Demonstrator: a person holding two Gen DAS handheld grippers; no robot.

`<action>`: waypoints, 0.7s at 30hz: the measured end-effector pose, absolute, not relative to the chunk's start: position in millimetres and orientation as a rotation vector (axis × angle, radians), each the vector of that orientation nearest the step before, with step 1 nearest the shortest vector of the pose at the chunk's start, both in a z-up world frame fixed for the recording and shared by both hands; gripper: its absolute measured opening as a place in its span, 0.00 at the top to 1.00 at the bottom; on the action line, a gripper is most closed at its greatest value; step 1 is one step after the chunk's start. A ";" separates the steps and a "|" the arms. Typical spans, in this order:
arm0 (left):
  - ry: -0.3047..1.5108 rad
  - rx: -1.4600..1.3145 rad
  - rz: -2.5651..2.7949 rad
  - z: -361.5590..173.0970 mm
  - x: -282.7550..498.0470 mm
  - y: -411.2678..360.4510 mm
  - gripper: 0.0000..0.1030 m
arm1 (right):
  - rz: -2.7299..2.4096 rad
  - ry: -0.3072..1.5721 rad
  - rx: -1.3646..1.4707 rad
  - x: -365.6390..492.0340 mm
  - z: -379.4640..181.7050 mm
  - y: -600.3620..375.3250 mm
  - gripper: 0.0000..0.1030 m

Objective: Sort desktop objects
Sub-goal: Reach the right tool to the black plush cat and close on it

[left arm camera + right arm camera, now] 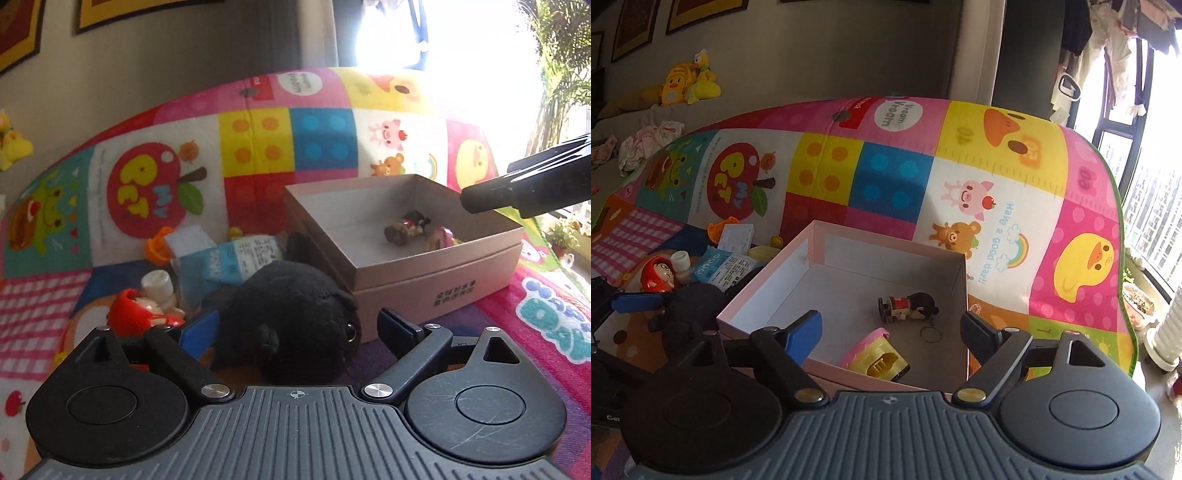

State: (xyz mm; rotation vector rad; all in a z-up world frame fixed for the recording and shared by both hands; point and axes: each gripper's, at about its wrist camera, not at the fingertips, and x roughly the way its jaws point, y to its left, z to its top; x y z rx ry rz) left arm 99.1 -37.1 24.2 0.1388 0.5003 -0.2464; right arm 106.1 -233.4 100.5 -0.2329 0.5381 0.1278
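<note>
Left hand-held gripper [295,328] spread, flanking black plush toy [291,314] without pinching, eye toward 3 o'clock. Right hand-held gripper [892,332] spread, empty, over pink box [768,280]. Inside, figurine keychain [908,306] lying flat, long axis 9-to-3, head toward 3 o'clock.

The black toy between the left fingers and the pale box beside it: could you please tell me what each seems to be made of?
The black toy looks like plush fabric: a fuzzy, matte, light-absorbing surface with soft rounded bulges and a glossy bead eye. The pale box seems to be cardboard or paperboard: thin, straight walls, crisp folded corners, a matte pinkish outside with printed characters, and a plain whitish inside.
</note>
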 end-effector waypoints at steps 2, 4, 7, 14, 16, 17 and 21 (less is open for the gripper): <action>0.513 0.115 -0.257 23.2 101.1 -30.8 0.25 | 0.160 0.531 -0.264 98.8 102.2 -223.4 0.18; 0.517 0.077 -0.260 25.0 97.5 -20.6 0.29 | 0.201 0.537 -0.255 91.8 102.3 -215.6 0.18; 0.528 0.019 -0.242 29.2 88.8 -0.6 0.32 | 0.277 0.578 -0.191 82.7 97.8 -205.2 0.17; 0.554 -0.202 -0.101 35.4 68.0 75.7 0.21 | 0.473 0.676 -0.096 82.4 82.4 -158.1 0.15; 0.543 -0.216 -0.045 37.7 65.6 91.1 0.19 | 0.509 0.672 -0.103 86.5 79.5 -137.4 0.15; 0.542 -0.227 -0.024 38.7 65.9 98.3 0.17 | 0.525 0.668 -0.111 88.5 77.3 -126.9 0.15; 0.535 -0.251 0.019 41.5 67.6 117.6 0.13 | 0.564 0.643 -0.206 94.8 63.2 -83.1 0.14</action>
